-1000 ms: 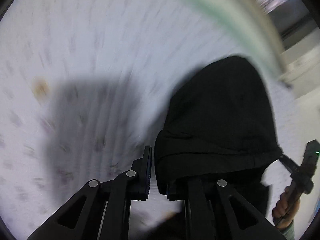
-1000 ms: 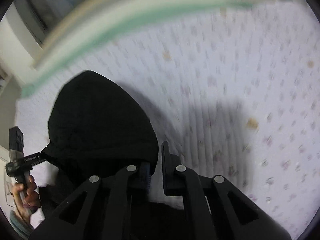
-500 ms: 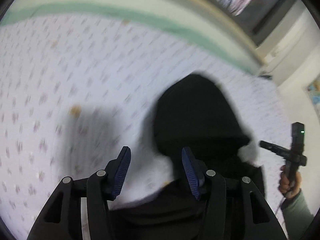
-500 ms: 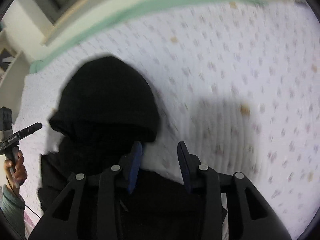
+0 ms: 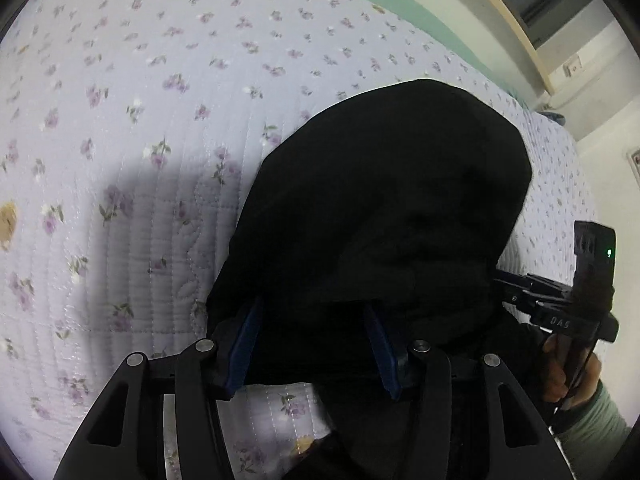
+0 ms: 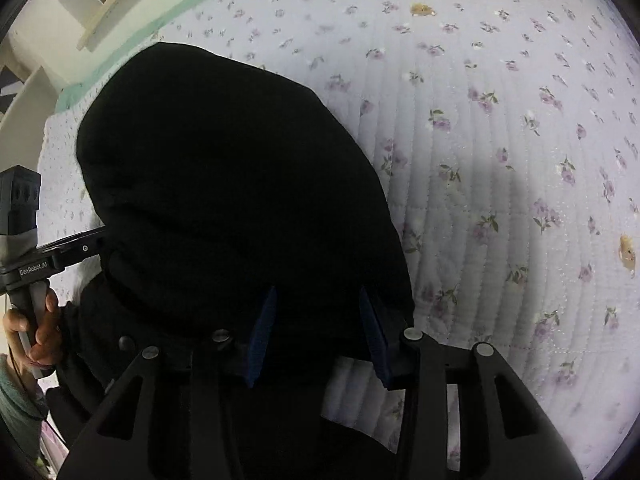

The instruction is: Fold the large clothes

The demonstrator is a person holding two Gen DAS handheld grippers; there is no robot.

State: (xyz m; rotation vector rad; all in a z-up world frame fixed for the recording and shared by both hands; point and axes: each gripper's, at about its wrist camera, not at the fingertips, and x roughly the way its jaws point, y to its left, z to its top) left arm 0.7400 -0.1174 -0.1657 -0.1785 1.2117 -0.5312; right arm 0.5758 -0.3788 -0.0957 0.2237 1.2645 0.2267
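A black hooded garment lies on the bed; its hood (image 5: 384,200) fills the middle right of the left wrist view and shows in the right wrist view (image 6: 224,184) at centre left. My left gripper (image 5: 314,344) is open, its blue pads either side of the hood's lower left edge. My right gripper (image 6: 318,334) is open, its pads straddling the hood's lower right edge. Each gripper also shows from the side in the other view: the right gripper (image 5: 560,304) at the hood's right edge, the left gripper (image 6: 48,256) at its left edge.
The bed has a white quilt (image 5: 140,128) with small purple flowers, also in the right wrist view (image 6: 500,128). A green sheet edge (image 5: 384,4) and a pale wooden bed frame (image 6: 116,12) border the far side.
Both grippers opened, letting go of the hood's edges, and the hood now lies flat on the quilt. Both grippers have drawn close over the hood's lower edge again.
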